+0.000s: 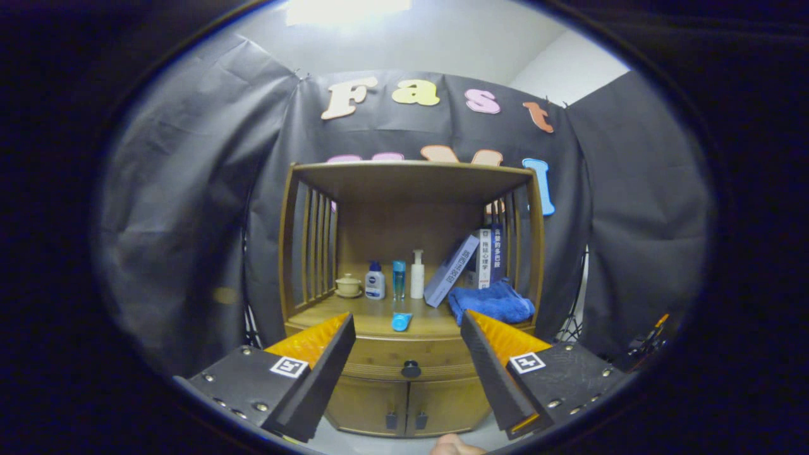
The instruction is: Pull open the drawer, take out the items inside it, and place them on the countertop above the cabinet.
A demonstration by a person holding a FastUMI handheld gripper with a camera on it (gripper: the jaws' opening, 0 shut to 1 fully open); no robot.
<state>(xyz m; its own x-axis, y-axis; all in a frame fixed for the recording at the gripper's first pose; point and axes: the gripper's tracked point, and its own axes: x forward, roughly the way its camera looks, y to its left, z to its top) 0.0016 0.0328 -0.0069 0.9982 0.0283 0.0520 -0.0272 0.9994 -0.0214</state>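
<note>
1. Lidded ceramic cup (348, 285) far left on the bench (373, 319); then lotion bottle (375, 281), pump bottle (417, 273), leaning books (450, 270), blue towel (492, 302) right.
2. Drawer (404, 360) closed below, knob (411, 368) central.
3. Gripper (407, 328) near, fingers spread, holding nothing.

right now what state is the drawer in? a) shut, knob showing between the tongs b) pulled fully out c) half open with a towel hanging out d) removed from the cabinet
a: the drawer sits flush in the cabinet front, its dark knob visible in the gap between the open tongs, which hold nothing.
</note>
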